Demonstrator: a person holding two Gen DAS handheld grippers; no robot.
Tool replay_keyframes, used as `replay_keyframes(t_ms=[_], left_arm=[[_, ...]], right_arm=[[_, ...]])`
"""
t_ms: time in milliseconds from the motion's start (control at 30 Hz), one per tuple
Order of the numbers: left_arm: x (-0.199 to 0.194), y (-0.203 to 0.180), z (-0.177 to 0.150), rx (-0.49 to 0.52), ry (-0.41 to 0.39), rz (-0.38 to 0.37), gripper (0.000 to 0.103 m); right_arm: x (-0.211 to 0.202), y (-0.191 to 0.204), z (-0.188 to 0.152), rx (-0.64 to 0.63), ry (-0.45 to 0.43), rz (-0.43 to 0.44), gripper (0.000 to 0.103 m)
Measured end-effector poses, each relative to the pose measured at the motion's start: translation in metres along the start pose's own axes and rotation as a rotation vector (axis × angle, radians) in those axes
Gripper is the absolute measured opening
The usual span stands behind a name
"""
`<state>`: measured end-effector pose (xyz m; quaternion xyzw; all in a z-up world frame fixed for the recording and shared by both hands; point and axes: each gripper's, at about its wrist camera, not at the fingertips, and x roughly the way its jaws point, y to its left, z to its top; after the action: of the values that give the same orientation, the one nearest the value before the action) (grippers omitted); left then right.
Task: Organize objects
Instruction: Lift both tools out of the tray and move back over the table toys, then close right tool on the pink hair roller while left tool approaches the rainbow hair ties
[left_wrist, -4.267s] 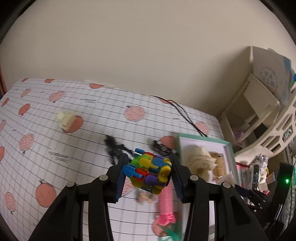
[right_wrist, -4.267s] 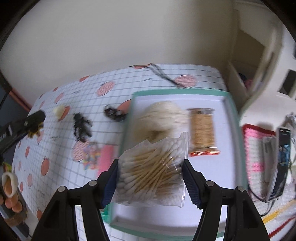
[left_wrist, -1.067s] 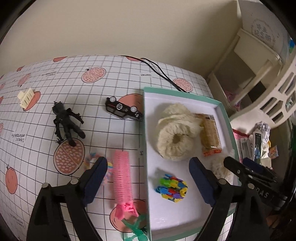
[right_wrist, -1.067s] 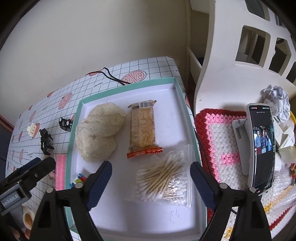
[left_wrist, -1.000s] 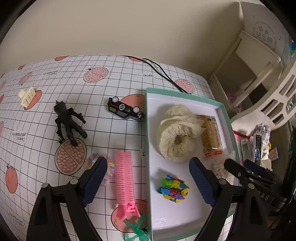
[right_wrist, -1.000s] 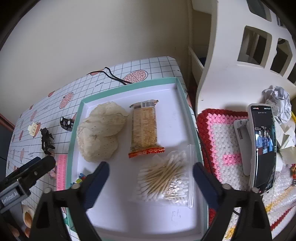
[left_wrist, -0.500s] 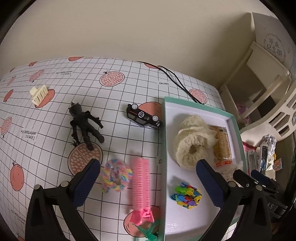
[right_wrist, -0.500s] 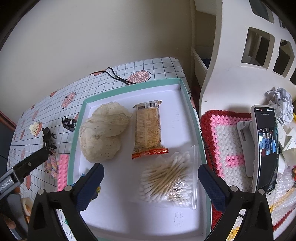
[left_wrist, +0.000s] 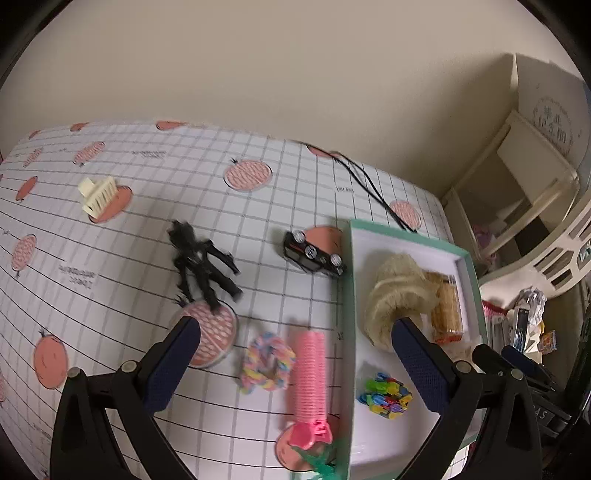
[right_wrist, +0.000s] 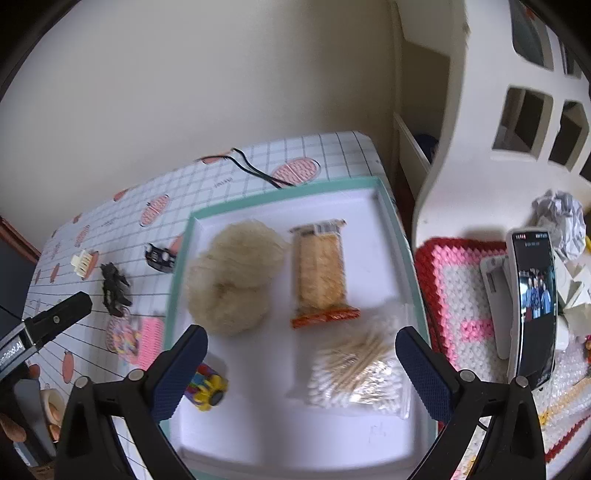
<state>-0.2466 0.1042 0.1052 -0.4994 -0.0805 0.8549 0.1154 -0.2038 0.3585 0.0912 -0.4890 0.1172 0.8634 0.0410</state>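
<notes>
The tray (right_wrist: 184, 236) with the green rim sits at the right end of the desk (left_wrist: 147, 206). Four things are already lying in it: a fluffy cream scrunchie (right_wrist: 232, 280), a snack pack (right_wrist: 321, 273), a bag of cotton swabs (right_wrist: 358, 369) and a bright block toy (left_wrist: 386, 395).

More things are waiting on the desk outside the tray. A pink hair roller (left_wrist: 310, 373) lies just beside the tray's left rim, and a rainbow scrunchie (left_wrist: 267, 360) is touching or almost touching the roller. Farther off are a black toy car (left_wrist: 314, 254), a black toy figure (left_wrist: 201, 264) and a cream hair clip (left_wrist: 98, 192).

The left gripper (left_wrist: 295, 365) is spread wide with nothing in it, above the roller and the rainbow scrunchie. The right gripper (right_wrist: 301, 373) is also wide and empty, above the tray.

One of these two is probably meant to be picked up next. Only one should be taken at a time. The left gripper should be lowered so one finger goes on each side of the chosen thing, and the other thing should not be squeezed too. The soft scrunchie can be pinched across its ring. The roller may roll, so it should be gripped across its middle.
</notes>
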Motion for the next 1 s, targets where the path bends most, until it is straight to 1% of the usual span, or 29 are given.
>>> replay_keyframes(t_ms=[100, 200, 333, 400, 500, 567, 667, 767, 833, 933, 1000], left_arm=[[-0.01, 0.01, 0.005, -0.009, -0.023, 0.001, 0.103], [-0.015, 0.019, 0.008, -0.016, -0.028, -0.008, 0.103], [-0.014, 0.035, 0.01, -0.049, 0.003, -0.004, 0.103], [-0.014, 0.039, 0.009, -0.047, 0.015, 0.003, 0.103], [-0.016, 0.046, 0.009, -0.041, 0.016, 0.031, 0.103], [-0.017, 0.051, 0.009, -0.049, 0.014, 0.03, 0.103], [-0.017, 0.059, 0.009, -0.063, 0.018, 0.018, 0.103], [-0.014, 0.062, 0.007, -0.054, 0.031, 0.016, 0.103], [-0.011, 0.062, 0.006, -0.049, 0.041, 0.011, 0.103], [-0.005, 0.064, 0.003, -0.05, 0.062, -0.003, 0.101], [0.0, 0.064, 0.0, -0.05, 0.079, -0.013, 0.098]], right_arm=[[-0.004, 0.011, 0.002, -0.006, -0.016, 0.014, 0.103], [-0.004, 0.028, 0.002, -0.023, -0.022, 0.036, 0.103], [0.0, 0.057, 0.0, -0.068, -0.015, 0.063, 0.103], [0.003, 0.07, -0.002, -0.086, -0.006, 0.076, 0.103], [0.011, 0.089, -0.006, -0.117, 0.011, 0.088, 0.103], [0.015, 0.1, -0.009, -0.128, 0.026, 0.098, 0.103], [0.02, 0.115, -0.012, -0.161, 0.043, 0.104, 0.098], [0.026, 0.128, -0.016, -0.195, 0.065, 0.113, 0.094], [0.03, 0.134, -0.018, -0.2, 0.082, 0.118, 0.088], [0.037, 0.139, -0.021, -0.204, 0.106, 0.117, 0.082], [0.039, 0.142, -0.022, -0.209, 0.118, 0.126, 0.08]])
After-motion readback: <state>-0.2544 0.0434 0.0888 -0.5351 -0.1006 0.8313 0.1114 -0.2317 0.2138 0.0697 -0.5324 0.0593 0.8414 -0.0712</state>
